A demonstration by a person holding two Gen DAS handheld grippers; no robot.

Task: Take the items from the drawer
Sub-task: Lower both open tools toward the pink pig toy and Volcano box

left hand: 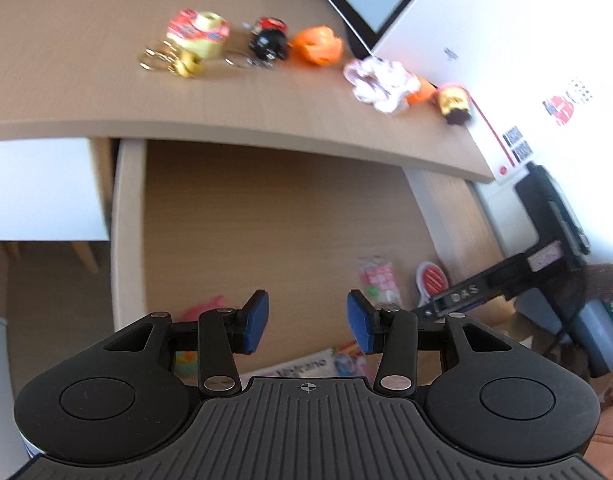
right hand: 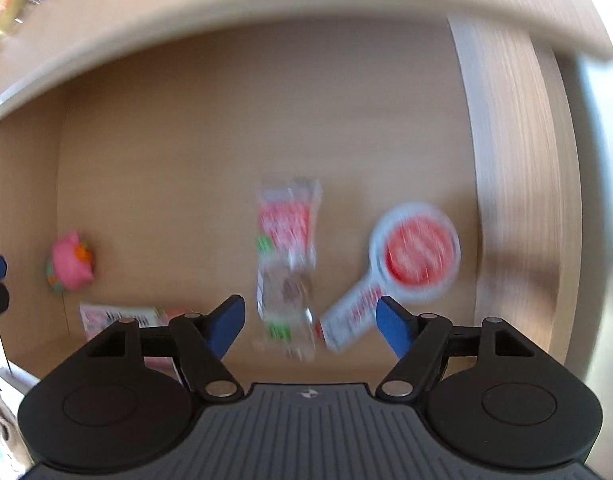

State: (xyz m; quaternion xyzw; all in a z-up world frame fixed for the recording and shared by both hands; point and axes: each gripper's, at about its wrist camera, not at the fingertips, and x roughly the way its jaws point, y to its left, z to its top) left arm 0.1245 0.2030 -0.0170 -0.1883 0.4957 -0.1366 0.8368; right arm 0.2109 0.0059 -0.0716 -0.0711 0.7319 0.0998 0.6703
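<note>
The wooden drawer stands pulled out under the desktop. Inside lie a clear packet with red print, a white paddle-shaped item with a red disc, a pink toy at the left and a printed card near the front. My right gripper is open just above the packet's near end, with nothing between its fingers. My left gripper is open over the drawer's front; the packet, the paddle item, the pink toy and the card show around it.
On the desktop lie several small toys: a yellow-red one with key rings, a black figure, an orange one, a white-pink one and a brown-yellow one. A white box stands at the right. The right gripper's arm crosses the drawer's right side.
</note>
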